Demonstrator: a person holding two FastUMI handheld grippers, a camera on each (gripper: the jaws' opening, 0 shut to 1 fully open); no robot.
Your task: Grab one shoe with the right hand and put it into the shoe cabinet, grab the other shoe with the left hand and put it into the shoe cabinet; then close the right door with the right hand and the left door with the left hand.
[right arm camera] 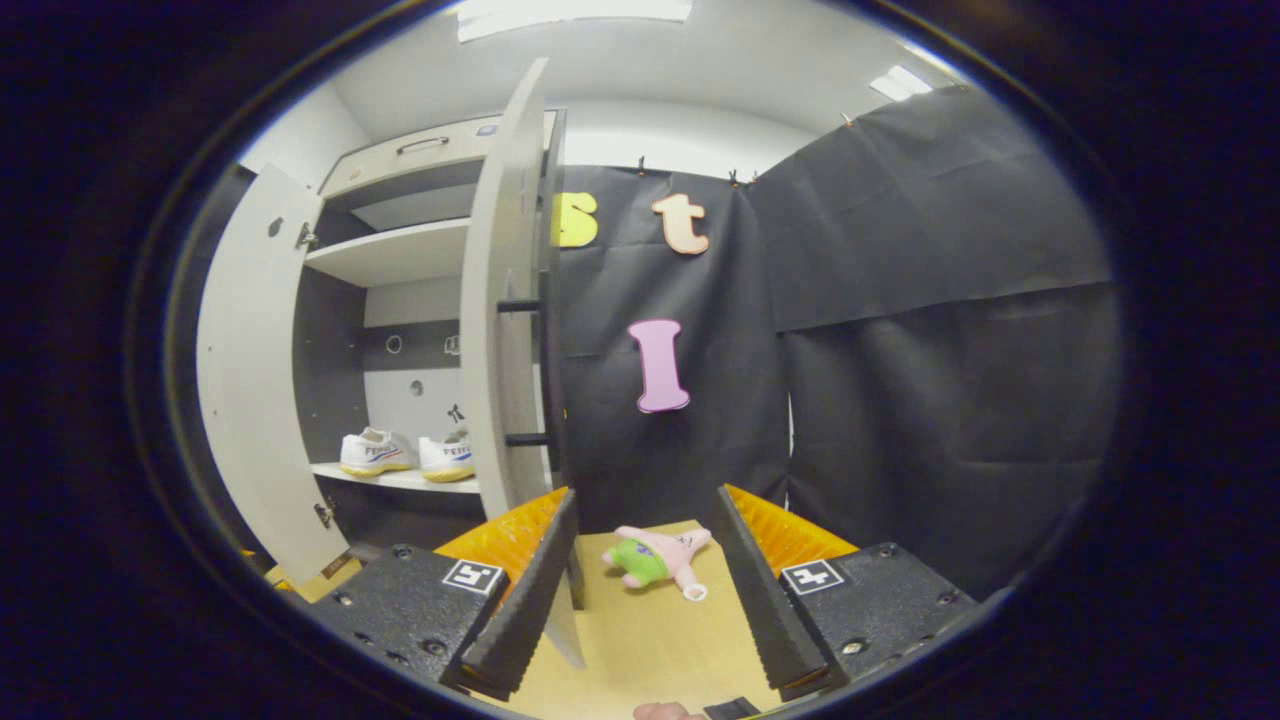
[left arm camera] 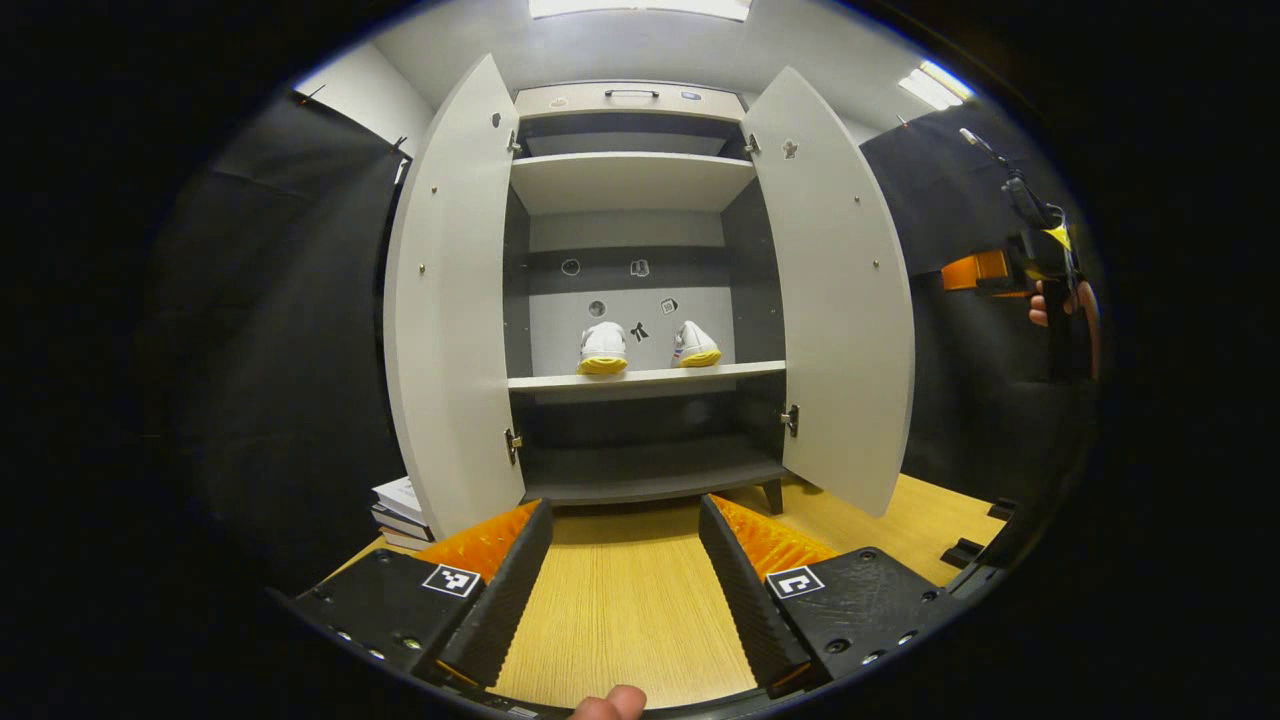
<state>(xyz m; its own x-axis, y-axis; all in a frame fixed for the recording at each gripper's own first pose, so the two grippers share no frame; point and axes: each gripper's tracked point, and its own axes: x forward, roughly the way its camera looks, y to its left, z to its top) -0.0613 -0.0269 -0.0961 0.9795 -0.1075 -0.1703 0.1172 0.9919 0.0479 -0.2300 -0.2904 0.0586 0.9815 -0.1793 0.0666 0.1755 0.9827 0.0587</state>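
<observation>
While both doors hung wide open, the pale grey two-door shoe cabinet (left arm camera: 628,190) sat square ahead in the left gripper view, with plenty of bare light wood worktop (left arm camera: 620,610) in front of it. The left tongs (left arm camera: 625,580) were spread apart with nothing between them, hovering over that worktop. Both shoes were already inside: the white sneaker with a yellow sole on the left (left arm camera: 603,349) and its matching white sneaker on the right (left arm camera: 695,345) sat side by side on the middle shelf (left arm camera: 650,378), a bit apart. The left door (left arm camera: 455,300) and right door (left arm camera: 835,300) each swung outward past the cabinet's sides. A small stack of books (left arm camera: 402,512) sat on the worktop just beside the left door's bottom edge.

From the right gripper view, the right tongs (right arm camera: 645,590) were spread too, empty, facing the right door's outer edge, which stood close in front of the left finger. A pink and green star-shaped plush toy (right arm camera: 657,561) lay on the worktop between the fingers, further off. The other gripper and a hand (left arm camera: 1060,300) showed far right in the left gripper view.
</observation>
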